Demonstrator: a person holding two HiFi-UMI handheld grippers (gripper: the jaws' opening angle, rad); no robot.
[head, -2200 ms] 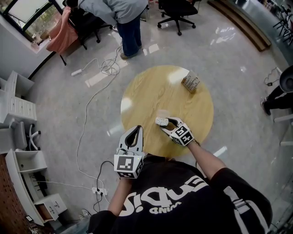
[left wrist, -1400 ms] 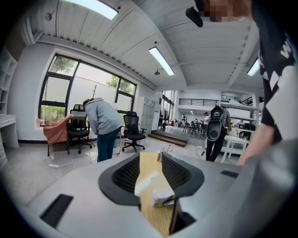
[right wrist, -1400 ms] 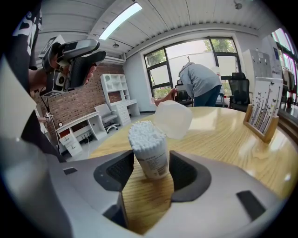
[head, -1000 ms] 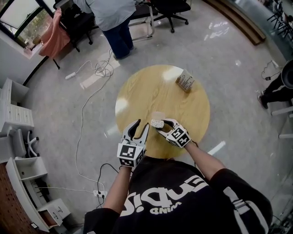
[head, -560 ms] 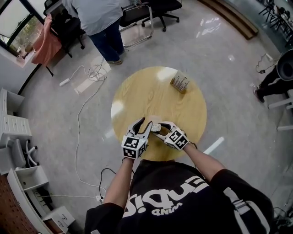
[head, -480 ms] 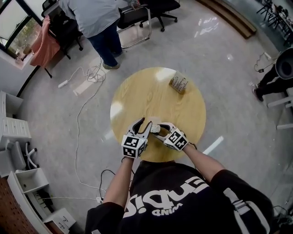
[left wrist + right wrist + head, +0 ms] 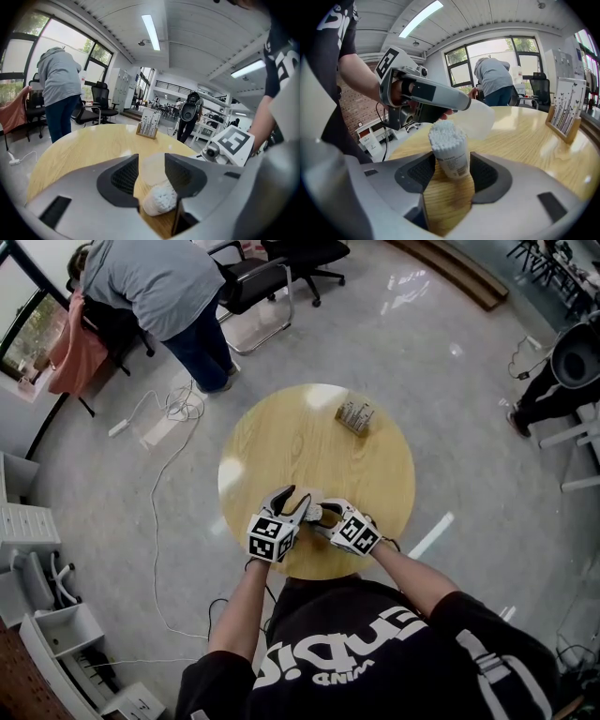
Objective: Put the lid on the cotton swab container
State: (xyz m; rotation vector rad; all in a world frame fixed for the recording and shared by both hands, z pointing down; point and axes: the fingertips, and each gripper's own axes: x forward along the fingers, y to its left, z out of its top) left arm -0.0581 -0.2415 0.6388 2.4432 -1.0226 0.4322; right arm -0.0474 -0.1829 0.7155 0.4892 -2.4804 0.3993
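Head view, looking steeply down, shows a round wooden table (image 7: 281, 442) in the middle. A bystander (image 7: 150, 282) bends over near office chairs on the floor beyond it. A small card stand (image 7: 354, 416) sits at the table's far side, well apart from the work. At the near edge the person's two grippers meet almost tip to tip.

The right gripper (image 7: 322, 514) is clenched on the cotton swab container (image 7: 452, 157), a slim clear tube held upright. It is packed full of cotton swabs (image 7: 446, 133), their white heads bunched at the open top, with nothing covering them.

The left gripper (image 7: 292, 501) carries the lid (image 7: 480, 119), a cloudy translucent cap, between its pads. Its jaws have just been opening a little, yet the cap hangs in the air at their tips, so I judge it grasped.

The lid is tilted, just beside and slightly above the swab heads, on the side away from the left hand. To seat it, the left gripper likely must draw the cap back over the tube and line it up with that upright axis.
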